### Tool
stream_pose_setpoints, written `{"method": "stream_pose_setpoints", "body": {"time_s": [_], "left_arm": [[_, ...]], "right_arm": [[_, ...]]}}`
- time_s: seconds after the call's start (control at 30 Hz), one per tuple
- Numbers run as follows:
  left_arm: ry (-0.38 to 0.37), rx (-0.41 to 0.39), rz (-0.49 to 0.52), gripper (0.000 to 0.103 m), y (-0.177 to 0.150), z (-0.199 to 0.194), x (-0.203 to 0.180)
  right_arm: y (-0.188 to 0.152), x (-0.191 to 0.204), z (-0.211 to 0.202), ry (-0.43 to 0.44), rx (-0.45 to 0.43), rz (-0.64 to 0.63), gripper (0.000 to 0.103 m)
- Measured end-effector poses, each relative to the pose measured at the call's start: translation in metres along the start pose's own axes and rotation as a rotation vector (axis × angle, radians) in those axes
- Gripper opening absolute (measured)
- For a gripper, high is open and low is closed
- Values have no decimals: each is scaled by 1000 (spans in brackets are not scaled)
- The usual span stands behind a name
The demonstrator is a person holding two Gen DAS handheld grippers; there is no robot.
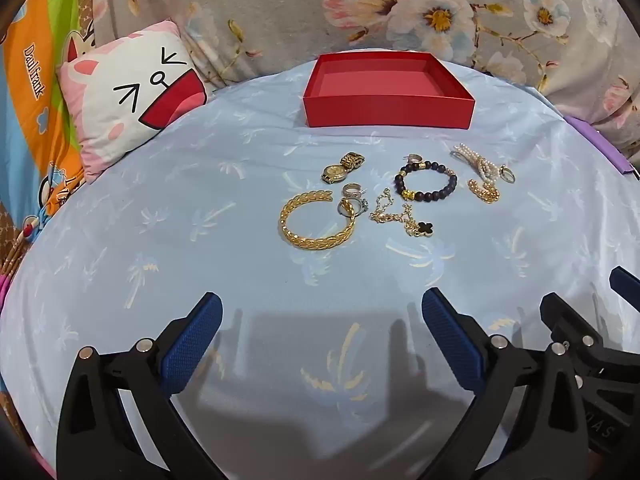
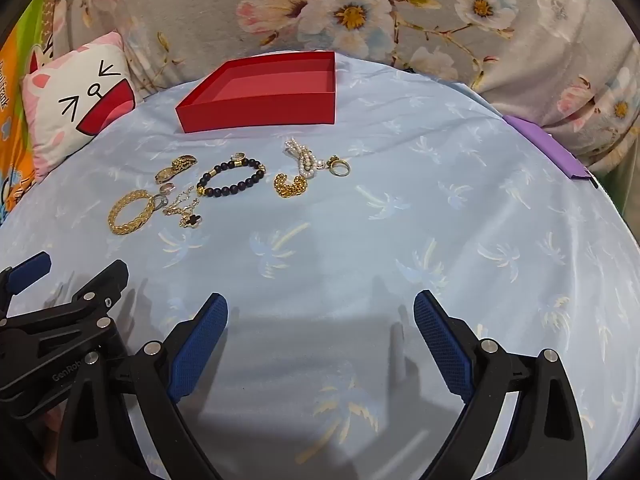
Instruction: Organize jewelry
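Both grippers, left [image 1: 322, 320] and right [image 2: 320, 316], fingers wide, empty. I'd grab the bangle [image 1: 316, 220] by its rim, then drop it in the red box [image 1: 388, 110].

A plain red box [image 1: 388, 110] sits on a pale blue bed sheet [image 1: 160, 248] printed with faint palm trees, below grey fabric [image 1: 280, 4] patterned with pink and white blossoms. Gold braided bangle [image 1: 316, 220], dark beaded bracelet [image 1: 425, 182], white pearls [image 1: 478, 160]; blue-padded black fingers [image 1: 188, 344] in the lower frame.
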State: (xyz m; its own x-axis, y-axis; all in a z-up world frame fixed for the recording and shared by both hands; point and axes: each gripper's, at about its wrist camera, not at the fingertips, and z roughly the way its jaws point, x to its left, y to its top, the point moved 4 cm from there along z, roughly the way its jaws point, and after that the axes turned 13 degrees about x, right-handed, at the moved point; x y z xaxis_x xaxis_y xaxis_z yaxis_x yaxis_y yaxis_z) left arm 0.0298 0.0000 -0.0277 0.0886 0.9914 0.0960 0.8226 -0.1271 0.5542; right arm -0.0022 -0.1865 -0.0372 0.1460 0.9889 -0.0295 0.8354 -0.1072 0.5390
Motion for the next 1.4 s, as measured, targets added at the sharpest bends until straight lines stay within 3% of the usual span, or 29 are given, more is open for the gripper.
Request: {"method": "stream_pose_setpoints", "body": {"time_s": [1.4], "left_arm": [[-17, 20, 2, 94, -2, 9, -10]], "right_arm": [[-4, 0, 6, -4, 25, 6, 92]]}}
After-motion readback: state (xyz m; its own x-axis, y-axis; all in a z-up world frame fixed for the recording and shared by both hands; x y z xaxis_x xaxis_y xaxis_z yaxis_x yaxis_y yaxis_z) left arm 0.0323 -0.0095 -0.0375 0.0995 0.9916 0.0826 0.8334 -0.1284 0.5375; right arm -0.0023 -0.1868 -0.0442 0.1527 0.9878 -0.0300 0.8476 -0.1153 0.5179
